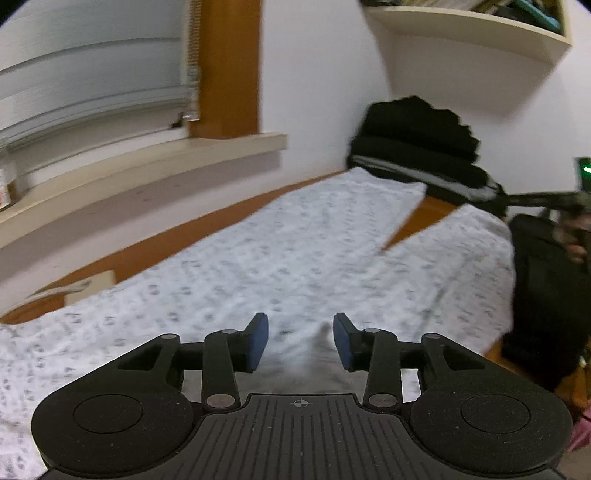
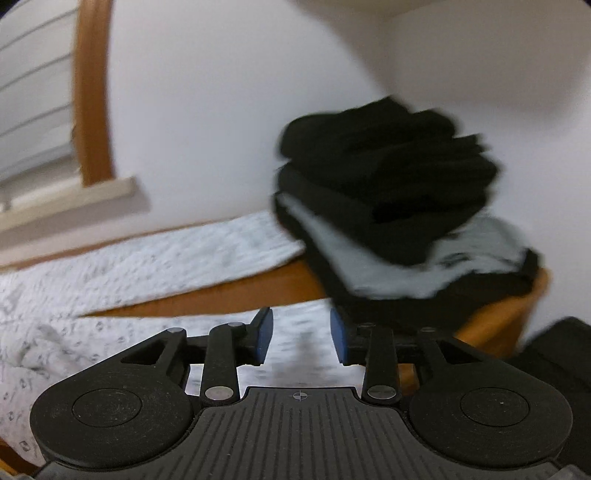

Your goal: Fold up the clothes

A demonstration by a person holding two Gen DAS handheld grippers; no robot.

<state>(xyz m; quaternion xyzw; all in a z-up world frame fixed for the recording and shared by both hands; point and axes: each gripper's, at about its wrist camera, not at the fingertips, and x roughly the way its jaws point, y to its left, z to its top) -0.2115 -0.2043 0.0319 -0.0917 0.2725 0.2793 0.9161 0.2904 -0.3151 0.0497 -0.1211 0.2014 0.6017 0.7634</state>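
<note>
Left wrist view first: the left gripper (image 1: 300, 341) has its blue pads (image 1: 258, 343) spread apart with nothing pinched between them, just a little raised peak of the cloth sitting in the gap. That cloth is a pair of white patterned trousers (image 1: 258, 258), laid out flat across the wooden table (image 1: 155, 240), legs running toward the far end with a wedge of bare wood showing between them. At the far end there's a stack of folded clothes (image 1: 417, 147), mostly black with a grey piece in it, sitting on the end of one leg. A window sill (image 1: 147, 162) runs along the left, a shelf (image 1: 472, 29) up top right.

Right wrist view, pretty blurry: the right gripper (image 2: 301, 338) is also let go, pads apart, hovering over the trousers (image 2: 147, 266) near the table's far right corner. The stack (image 2: 388, 184) is right ahead, just beyond the fingertips.
</note>
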